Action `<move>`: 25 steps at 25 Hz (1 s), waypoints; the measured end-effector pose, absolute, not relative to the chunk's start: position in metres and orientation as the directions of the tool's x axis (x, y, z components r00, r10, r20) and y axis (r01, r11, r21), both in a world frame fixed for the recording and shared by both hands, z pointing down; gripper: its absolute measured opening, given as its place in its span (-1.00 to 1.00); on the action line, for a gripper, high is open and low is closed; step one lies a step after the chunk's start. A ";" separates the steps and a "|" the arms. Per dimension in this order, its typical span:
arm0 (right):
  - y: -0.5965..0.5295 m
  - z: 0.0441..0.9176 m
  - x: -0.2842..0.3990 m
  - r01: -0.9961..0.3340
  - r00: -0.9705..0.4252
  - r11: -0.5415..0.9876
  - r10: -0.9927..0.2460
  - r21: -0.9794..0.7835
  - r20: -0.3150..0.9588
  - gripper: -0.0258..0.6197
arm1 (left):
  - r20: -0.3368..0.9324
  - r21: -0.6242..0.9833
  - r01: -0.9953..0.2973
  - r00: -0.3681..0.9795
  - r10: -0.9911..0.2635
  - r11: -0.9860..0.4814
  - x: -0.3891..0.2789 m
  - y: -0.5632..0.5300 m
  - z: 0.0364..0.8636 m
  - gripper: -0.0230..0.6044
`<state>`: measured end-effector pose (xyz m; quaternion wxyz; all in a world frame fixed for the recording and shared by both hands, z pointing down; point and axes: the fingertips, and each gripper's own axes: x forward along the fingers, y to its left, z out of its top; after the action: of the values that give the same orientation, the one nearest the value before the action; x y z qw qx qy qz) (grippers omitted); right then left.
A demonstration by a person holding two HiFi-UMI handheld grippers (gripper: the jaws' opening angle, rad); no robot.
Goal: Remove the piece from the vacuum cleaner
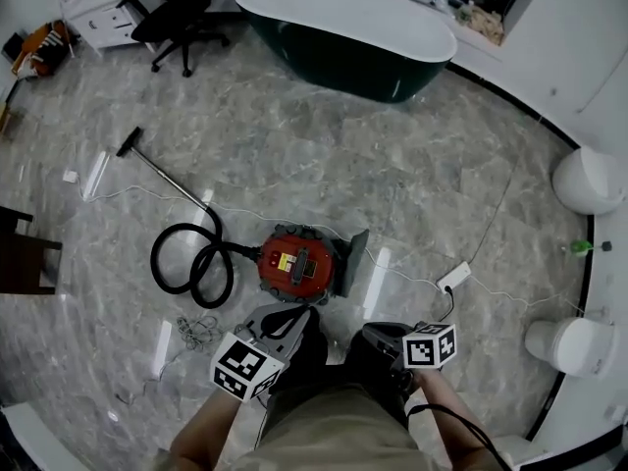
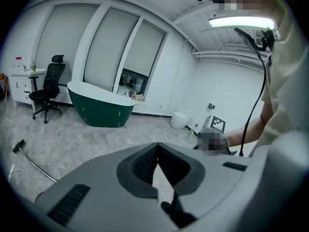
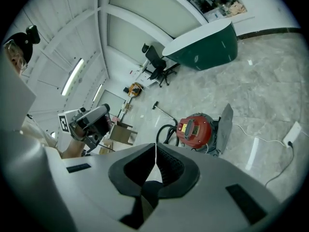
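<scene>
A red vacuum cleaner stands on the marble floor just ahead of me, also in the right gripper view. Its black hose coils at its left, and the wand runs away to a floor nozzle. A grey flat piece stands upright against the cleaner's right side. My left gripper hangs short of the cleaner, shut with nothing held. My right gripper hovers to the right of it, also shut and empty.
A dark green bathtub stands at the far side, with an office chair and a white cabinet to its left. White toilets sit at the right wall. A power strip and white cable lie right of the cleaner.
</scene>
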<state>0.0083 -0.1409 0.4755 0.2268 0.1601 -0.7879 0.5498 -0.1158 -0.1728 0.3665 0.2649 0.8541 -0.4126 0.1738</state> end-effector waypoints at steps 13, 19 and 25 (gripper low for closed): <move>-0.240 0.553 0.020 -0.570 -0.815 0.092 -0.191 -0.816 0.548 -0.90 | 0.568 0.326 -0.815 0.574 -0.590 -0.479 -0.117 -0.233 0.415 -0.92; -0.274 0.619 0.014 -0.585 -0.808 0.057 -0.130 -0.809 0.575 -0.90 | 0.593 0.378 -0.812 0.582 -0.557 -0.446 -0.098 -0.244 0.454 -0.92; -0.292 0.699 0.014 -0.699 -0.713 0.148 -0.061 -0.700 0.699 -0.25 | 0.628 0.396 -0.810 0.583 -0.516 -0.433 -0.093 -0.247 0.508 -0.92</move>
<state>0.0136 -0.2917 0.6985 0.2677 0.2681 -0.7088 0.5950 -0.0934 -0.2475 0.5084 0.3464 0.8194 -0.4044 0.2123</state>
